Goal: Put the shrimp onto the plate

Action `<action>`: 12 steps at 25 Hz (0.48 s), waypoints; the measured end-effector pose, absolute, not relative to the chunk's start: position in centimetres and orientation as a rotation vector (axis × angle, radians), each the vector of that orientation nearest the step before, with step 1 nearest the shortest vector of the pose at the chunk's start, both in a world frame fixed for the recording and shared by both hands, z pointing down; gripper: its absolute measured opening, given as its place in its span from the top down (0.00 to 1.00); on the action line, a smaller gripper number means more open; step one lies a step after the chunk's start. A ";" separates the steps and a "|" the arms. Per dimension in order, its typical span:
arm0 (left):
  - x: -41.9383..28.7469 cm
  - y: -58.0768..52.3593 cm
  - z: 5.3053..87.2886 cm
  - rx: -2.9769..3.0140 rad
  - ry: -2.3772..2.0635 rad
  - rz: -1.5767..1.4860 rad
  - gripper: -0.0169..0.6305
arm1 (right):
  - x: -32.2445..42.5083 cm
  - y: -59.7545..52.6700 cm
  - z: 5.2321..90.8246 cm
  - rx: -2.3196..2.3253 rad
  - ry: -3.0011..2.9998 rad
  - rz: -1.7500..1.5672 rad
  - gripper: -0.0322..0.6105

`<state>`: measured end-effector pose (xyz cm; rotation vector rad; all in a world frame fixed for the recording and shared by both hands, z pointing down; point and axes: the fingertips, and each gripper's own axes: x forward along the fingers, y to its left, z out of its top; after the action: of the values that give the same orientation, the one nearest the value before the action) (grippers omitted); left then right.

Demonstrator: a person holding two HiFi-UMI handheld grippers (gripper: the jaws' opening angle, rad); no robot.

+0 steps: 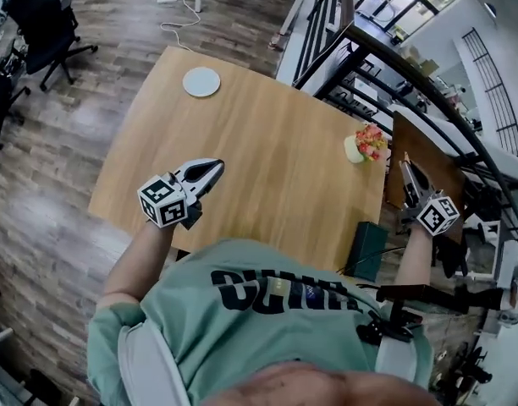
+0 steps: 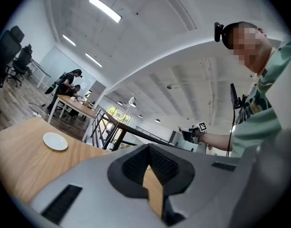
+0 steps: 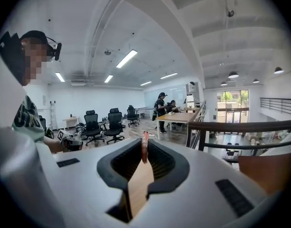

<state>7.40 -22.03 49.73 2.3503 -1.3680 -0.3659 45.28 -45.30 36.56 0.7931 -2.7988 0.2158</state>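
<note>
The table (image 1: 267,150) lies under the left gripper (image 1: 213,171) and off to one side of the right gripper (image 1: 408,167), which hangs past its edge. The plate (image 1: 201,82) sits well ahead of the left fingertips and far across the table from the right ones. A bowl (image 1: 354,149) heaped with more pink pieces stands near the right fingertips.

The left fingers are pressed together at the tips with nothing between them. The right fingers are nearly closed, pinching a thin reddish shrimp (image 3: 144,148) that stands edge-on and pokes just past the tips.

It looks light, soft and probably slick (easily squeezed out), so I'd judge a gentle pinch across the thick middle safest, not the tail.
</note>
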 end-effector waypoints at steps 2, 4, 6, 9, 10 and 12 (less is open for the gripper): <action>7.4 -21.2 50.5 2.299 -1.406 -0.367 0.97 | 43.0 -46.5 38.0 0.708 -2.808 0.233 0.88; 7.0 -20.5 50.6 2.272 -1.427 -0.348 0.97 | 40.4 -47.1 39.0 0.626 -2.811 0.246 0.88; 6.5 -20.2 50.4 2.265 -1.440 -0.338 0.97 | 37.9 -47.5 39.6 0.556 -2.813 0.235 0.88; 6.0 -19.9 50.2 2.276 -1.419 -0.338 0.97 | 35.2 -47.7 40.0 0.520 -2.809 0.226 0.88; 5.6 -19.7 50.3 2.286 -1.409 -0.329 0.97 | 34.3 -47.9 40.3 0.518 -2.807 0.225 0.88; 3.9 -19.3 50.5 2.291 -1.411 -0.312 0.97 | 31.9 -48.4 41.1 0.489 -2.811 0.221 0.88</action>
<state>3.93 -19.34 50.54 2.2914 -1.4112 -0.3117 31.94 -48.43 41.06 0.4885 -2.8114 0.2212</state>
